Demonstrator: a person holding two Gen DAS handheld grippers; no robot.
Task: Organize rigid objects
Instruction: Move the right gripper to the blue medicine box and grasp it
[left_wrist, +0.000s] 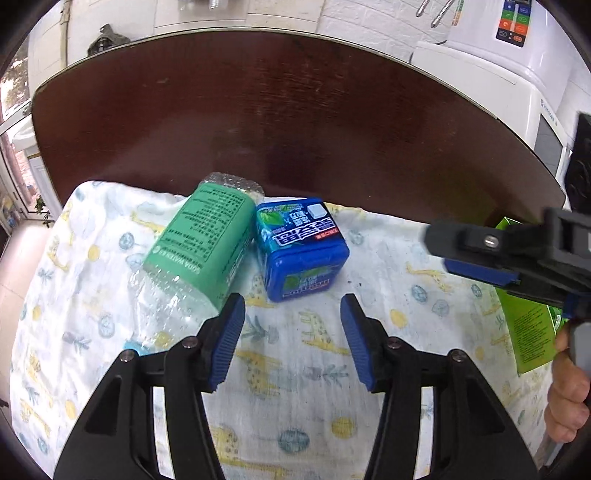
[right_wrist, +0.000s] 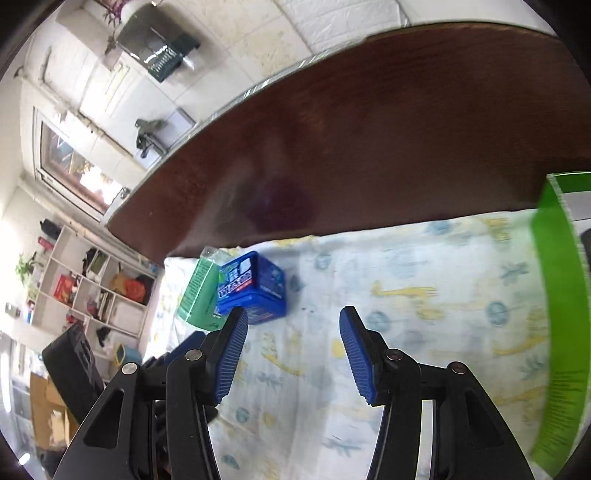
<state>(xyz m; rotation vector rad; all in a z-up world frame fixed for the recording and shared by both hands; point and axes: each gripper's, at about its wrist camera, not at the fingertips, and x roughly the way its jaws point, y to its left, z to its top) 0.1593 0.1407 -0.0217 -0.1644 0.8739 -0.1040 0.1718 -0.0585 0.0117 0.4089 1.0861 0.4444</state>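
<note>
Worktop: we note a dark reddish-brown worktop (left_wrist: 295, 110) with a curved far edge; its near part is covered by a white cloth (left_wrist: 288, 369) printed with yellow giraffes and blue-green leaves.
Bottle: a clear plastic bottle (left_wrist: 199, 240) with a green label lies on its side on the cloth, left of centre, cap end toward us.
Blue box: a small blue box (left_wrist: 301, 247) with a leaf picture and white lettering sits just right of the bottle; we read them as touching. From the right wrist view the same box (right_wrist: 255, 288) appears far left on the cloth.
Green box: a bright green carton (right_wrist: 561, 314) stands at the cloth's right edge, well apart from the other two, blurred.
Left gripper (left_wrist: 291, 332): fingers spread, nothing between them, only cloth beyond; tips sit near the bottle's neck and just short of the blue box.
Right gripper (right_wrist: 293, 350): fingers spread, pinching nothing; we see bare cloth in the gap. In the left wrist view it reaches in from the right, in front of the green carton, with a hand (left_wrist: 569, 398) on its grip.
</note>
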